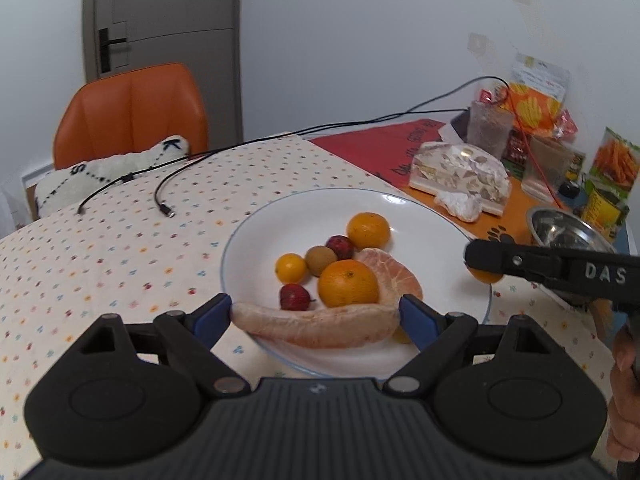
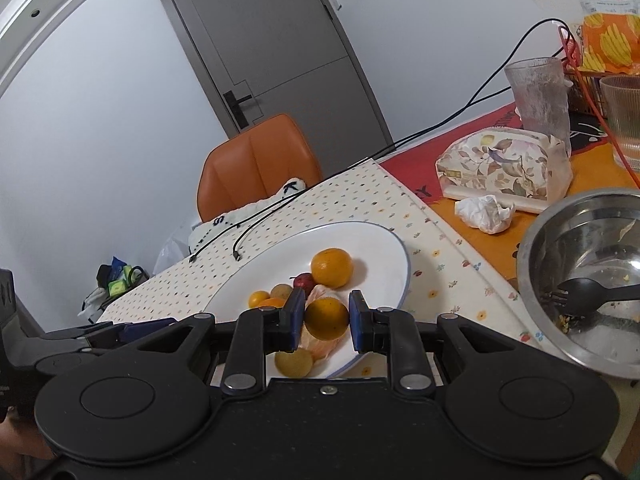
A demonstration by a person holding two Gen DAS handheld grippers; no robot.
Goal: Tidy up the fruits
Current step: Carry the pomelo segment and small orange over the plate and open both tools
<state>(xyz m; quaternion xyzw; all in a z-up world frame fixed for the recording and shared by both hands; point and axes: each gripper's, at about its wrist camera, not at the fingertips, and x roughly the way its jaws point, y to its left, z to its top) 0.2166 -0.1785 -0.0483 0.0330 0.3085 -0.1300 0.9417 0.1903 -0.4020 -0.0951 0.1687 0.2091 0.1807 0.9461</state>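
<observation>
The right tool (image 2: 323,320) is clamped on a small orange fruit (image 2: 326,319) at lower centre of its frame, held just above the near rim of the white plate (image 2: 384,248). The left tool (image 1: 315,314), at lower centre of its own view, has its blue pads pressed to the two ends of a long peeled citrus segment (image 1: 316,326) lying at the plate's front edge. Gathered on the plate are two oranges, a second peeled segment (image 1: 394,276), small red fruits and a brown one. Most fruit appears collected; the two held pieces look to be what remains to settle. A steel bowl (image 2: 532,240) stands on the counter (image 1: 100,240) at right.
</observation>
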